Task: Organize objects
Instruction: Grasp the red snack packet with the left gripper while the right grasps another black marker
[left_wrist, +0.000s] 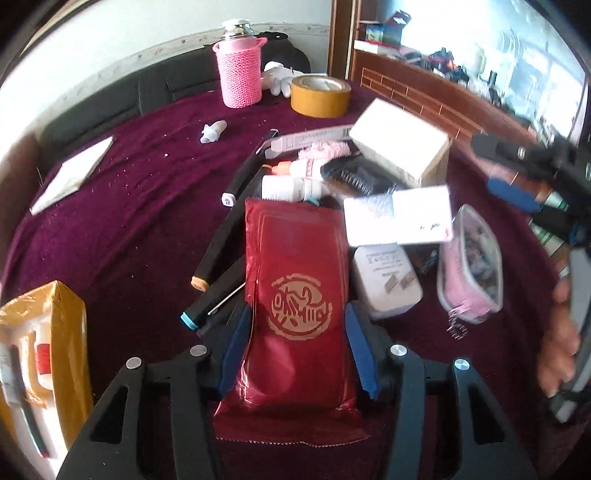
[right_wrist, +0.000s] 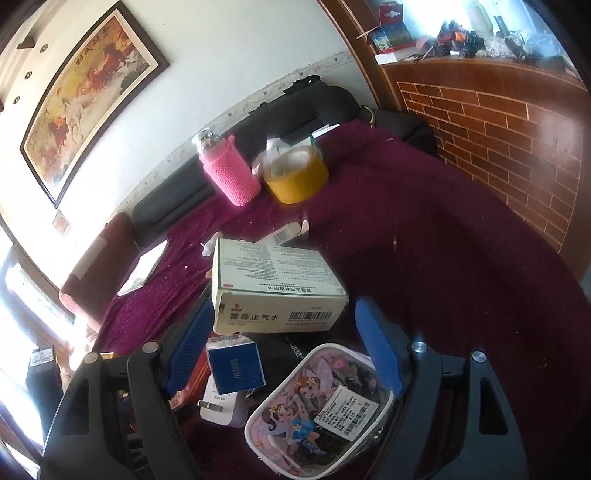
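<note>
A red foil packet (left_wrist: 295, 295) with a gold seal lies lengthwise on the maroon cloth. My left gripper (left_wrist: 297, 332) is shut on it, a blue pad pressed against each long side. Beyond it sits a heap: markers (left_wrist: 218, 240), small white bottles (left_wrist: 291, 186), a black comb (left_wrist: 351, 177), a white charger (left_wrist: 386, 280) and a cartoon pouch (left_wrist: 471, 266). My right gripper (right_wrist: 284, 314) hangs open over that heap. Below its fingers are the cartoon pouch (right_wrist: 314, 410) and a small blue box (right_wrist: 234, 365), with a white medicine box (right_wrist: 273, 284) just ahead. Nothing is held there.
A pink knitted bottle sleeve (left_wrist: 241, 70) and a roll of yellow tape (left_wrist: 319, 94) stand at the far side of the cloth. A yellow box (left_wrist: 40, 350) with items is at the near left. A flat white booklet (left_wrist: 70, 175) lies far left. A brick-pattern wooden wall (right_wrist: 498, 129) bounds the right.
</note>
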